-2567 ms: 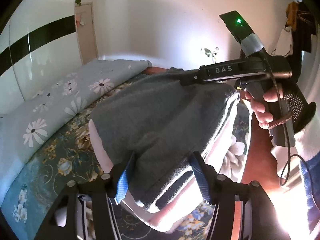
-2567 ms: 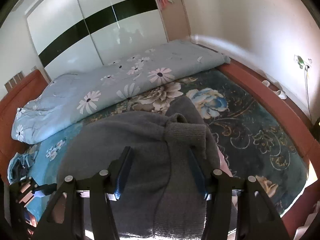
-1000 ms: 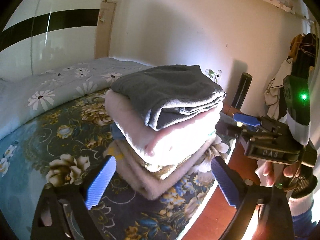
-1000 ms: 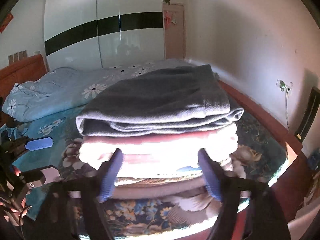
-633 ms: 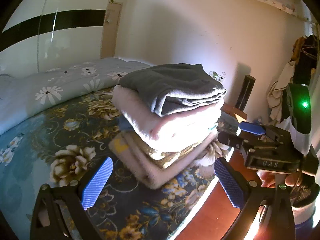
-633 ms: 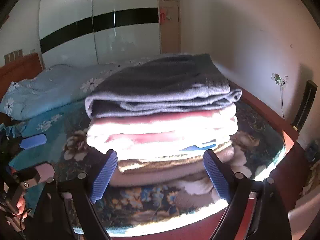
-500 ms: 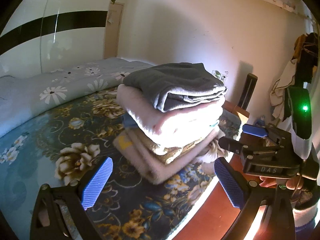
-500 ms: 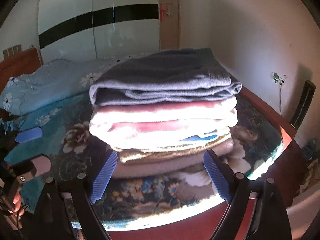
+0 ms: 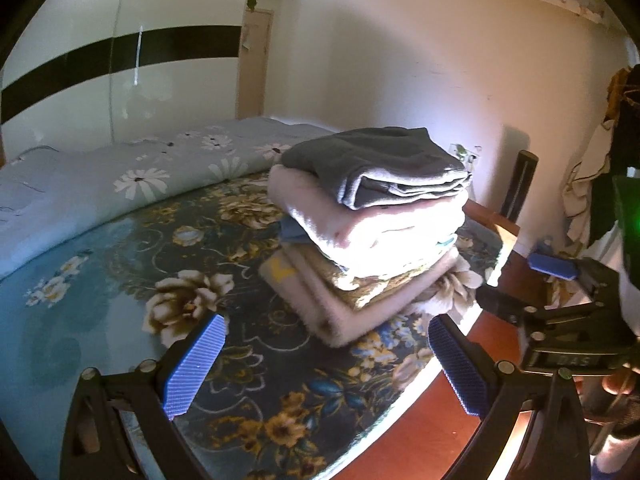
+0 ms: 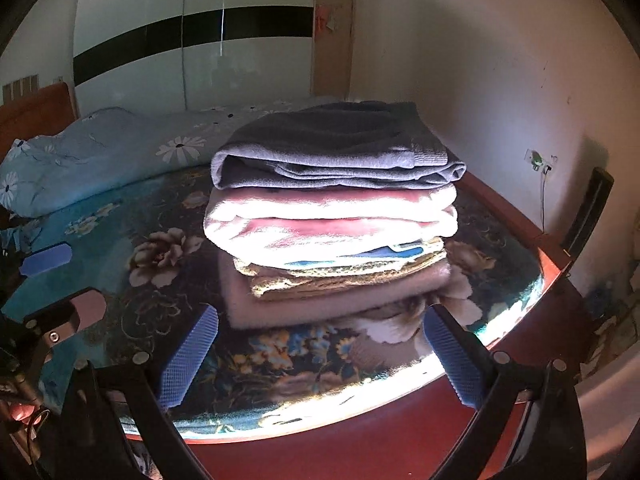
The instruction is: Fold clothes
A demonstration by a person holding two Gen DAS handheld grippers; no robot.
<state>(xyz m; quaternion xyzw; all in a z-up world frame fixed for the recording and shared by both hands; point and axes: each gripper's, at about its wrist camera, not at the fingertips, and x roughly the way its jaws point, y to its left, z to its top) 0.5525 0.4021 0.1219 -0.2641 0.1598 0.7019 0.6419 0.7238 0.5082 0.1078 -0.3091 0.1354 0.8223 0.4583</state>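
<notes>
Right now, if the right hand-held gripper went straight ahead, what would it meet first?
Probably the stack of folded clothes on the bed. The open right hand-held gripper points at its lower layers, though depth is unclear.

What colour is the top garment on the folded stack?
Dark grey garment, clearest in the right wrist view.

A stack of folded clothes (image 10: 332,216) sits on the bed (image 10: 132,300) near its foot corner, a sweater (image 10: 332,148) on top. A rolled quilt (image 10: 100,152) lies behind the stack along the bed's far side. A wardrobe (image 10: 192,48) stands behind the quilt.
</notes>
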